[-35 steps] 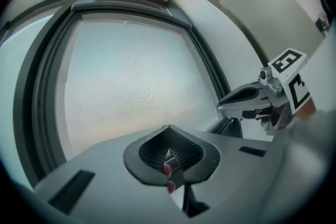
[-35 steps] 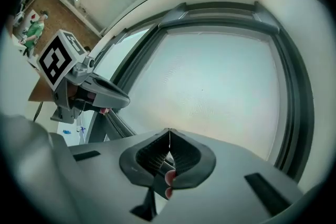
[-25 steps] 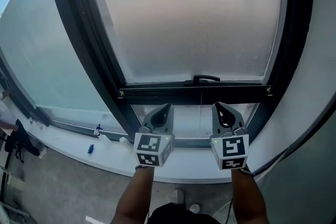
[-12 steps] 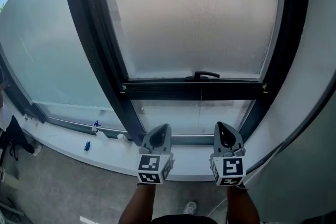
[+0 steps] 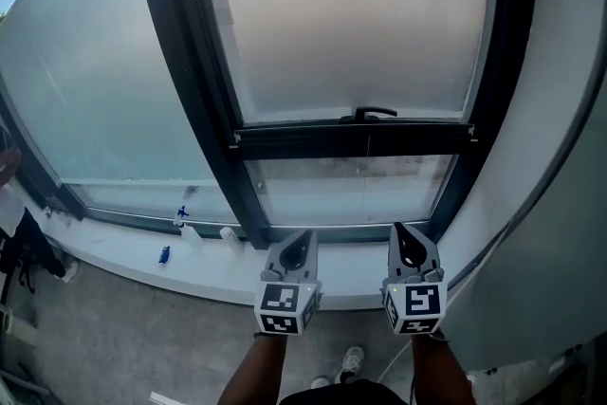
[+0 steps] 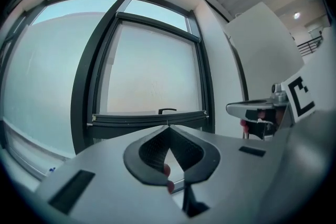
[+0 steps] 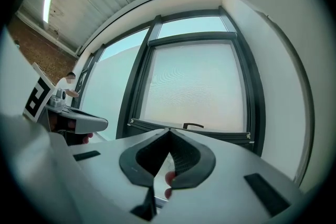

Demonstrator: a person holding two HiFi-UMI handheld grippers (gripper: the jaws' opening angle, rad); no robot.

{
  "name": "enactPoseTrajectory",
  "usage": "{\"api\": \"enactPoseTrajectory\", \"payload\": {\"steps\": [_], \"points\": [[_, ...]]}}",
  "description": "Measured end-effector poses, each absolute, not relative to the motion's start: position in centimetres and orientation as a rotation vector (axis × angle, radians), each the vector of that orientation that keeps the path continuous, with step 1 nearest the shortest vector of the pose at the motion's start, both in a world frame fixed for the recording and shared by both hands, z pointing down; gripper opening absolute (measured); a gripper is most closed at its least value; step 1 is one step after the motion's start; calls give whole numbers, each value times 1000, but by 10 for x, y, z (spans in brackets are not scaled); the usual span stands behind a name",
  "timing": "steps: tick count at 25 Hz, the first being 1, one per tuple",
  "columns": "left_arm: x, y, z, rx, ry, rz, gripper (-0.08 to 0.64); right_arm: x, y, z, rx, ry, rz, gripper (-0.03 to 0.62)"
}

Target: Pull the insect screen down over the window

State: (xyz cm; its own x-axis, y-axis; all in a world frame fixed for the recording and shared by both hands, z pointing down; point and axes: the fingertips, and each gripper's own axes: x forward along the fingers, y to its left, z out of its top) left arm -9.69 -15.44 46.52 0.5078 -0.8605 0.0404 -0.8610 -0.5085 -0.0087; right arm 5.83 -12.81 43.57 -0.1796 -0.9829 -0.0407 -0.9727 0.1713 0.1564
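The insect screen (image 5: 351, 14) covers most of the dark-framed window. Its bottom bar (image 5: 356, 139) with a small black handle (image 5: 375, 114) hangs some way above the sill (image 5: 218, 285), leaving a strip of bare glass (image 5: 346, 194) below it. My left gripper (image 5: 296, 249) and right gripper (image 5: 410, 247) sit side by side below the bar, apart from it, both shut with nothing in them. From the left gripper view, the shut tips (image 6: 168, 127) point at the bar (image 6: 147, 118) and handle (image 6: 168, 110). The right gripper (image 7: 169, 131) points just left of the handle (image 7: 192, 125).
A large fixed pane (image 5: 95, 90) fills the left. Small blue items (image 5: 165, 253) and a white piece (image 5: 226, 232) lie on the sill. A white wall (image 5: 560, 109) with a cable closes the right side. The person's shoe (image 5: 351, 360) shows on the floor below.
Both grippers have dropped lower and drawn back from the screen's bottom bar. The bar keeps its height above the sill. Both stay shut.
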Motion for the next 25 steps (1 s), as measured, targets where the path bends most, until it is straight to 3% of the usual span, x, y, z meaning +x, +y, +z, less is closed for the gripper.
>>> {"api": "enactPoseTrajectory", "payload": {"steps": [25], "points": [[-106,-60,525,2652,-1521,209,3,45,-31,480,1915,-2315,-136,4]]}}
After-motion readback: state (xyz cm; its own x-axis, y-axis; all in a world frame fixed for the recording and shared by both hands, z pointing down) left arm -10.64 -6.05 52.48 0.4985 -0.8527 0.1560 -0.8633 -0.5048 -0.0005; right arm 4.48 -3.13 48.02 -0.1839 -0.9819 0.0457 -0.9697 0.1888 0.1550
